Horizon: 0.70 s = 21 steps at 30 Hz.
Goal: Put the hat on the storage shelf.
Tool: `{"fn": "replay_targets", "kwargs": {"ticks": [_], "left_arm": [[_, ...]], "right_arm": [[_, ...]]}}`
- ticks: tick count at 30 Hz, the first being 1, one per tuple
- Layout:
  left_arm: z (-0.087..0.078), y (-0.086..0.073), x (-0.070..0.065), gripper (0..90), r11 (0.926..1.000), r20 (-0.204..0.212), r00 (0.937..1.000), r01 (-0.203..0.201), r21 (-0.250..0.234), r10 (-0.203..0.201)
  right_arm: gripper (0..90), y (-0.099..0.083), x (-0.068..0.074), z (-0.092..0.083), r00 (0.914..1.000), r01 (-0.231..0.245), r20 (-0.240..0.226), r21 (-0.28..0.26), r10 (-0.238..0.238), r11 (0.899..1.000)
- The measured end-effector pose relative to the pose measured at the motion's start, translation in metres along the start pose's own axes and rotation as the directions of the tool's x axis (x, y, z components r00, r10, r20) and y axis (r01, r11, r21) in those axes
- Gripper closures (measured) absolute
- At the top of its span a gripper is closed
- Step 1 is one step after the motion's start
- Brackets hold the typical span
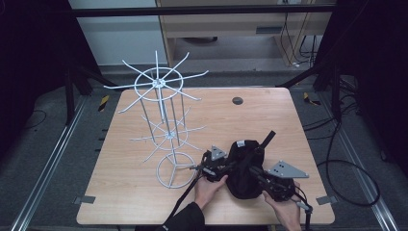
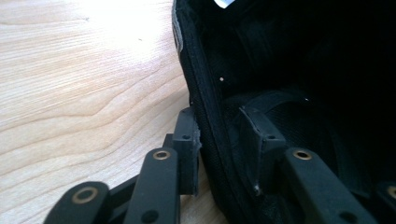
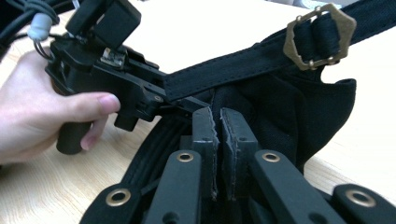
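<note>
High view: a black bag [image 1: 244, 168] lies at the near right of the surface [image 1: 144, 192], between the left gripper [image 1: 211, 166] and the right gripper [image 1: 276, 185]; a white wire rack [image 1: 163, 125] stands well to its left

Left gripper view: the jaws stand apart astride the bag's rim [image 2: 201, 116], one pad outside, one inside, neither pressing, so released

Right gripper view: the jaws are clenched, pads nearly together on a fold of the bag [image 3: 280, 107]; its strap [image 3: 224, 72] with brass buckle [image 3: 317, 35] crosses above, and a hand [image 3: 42, 112] holds the other gripper beyond
</note>
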<state>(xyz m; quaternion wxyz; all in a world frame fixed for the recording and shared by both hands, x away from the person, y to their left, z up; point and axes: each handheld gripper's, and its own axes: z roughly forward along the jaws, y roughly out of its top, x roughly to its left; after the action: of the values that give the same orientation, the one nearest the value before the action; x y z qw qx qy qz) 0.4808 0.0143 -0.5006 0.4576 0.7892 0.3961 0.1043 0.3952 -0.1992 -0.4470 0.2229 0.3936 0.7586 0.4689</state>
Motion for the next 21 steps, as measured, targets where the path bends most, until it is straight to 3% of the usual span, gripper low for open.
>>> {"fn": "replay_targets", "kwargs": {"ticks": [8,18,21], "left_arm": [[-0.013,0.003,0.001,56.0,0.9999,0.016,0.9998,-0.014,-0.003,0.014],[-0.039,0.008,-0.011,48.5,0.9937,0.005,0.9953,-0.096,-0.057,0.097],[-0.045,0.012,-0.018,48.1,0.9915,0.024,0.9942,-0.102,-0.080,0.104]], "right_arm": [[84.6,-0.007,0.000,0.002,0.9993,0.029,0.024,0.041,-0.030,0.999],[84.4,-0.013,-0.002,0.002,0.9983,0.036,0.043,0.076,-0.040,0.996],[84.5,-0.013,-0.002,0.002,0.9981,0.040,0.044,0.078,-0.044,0.996]]}}
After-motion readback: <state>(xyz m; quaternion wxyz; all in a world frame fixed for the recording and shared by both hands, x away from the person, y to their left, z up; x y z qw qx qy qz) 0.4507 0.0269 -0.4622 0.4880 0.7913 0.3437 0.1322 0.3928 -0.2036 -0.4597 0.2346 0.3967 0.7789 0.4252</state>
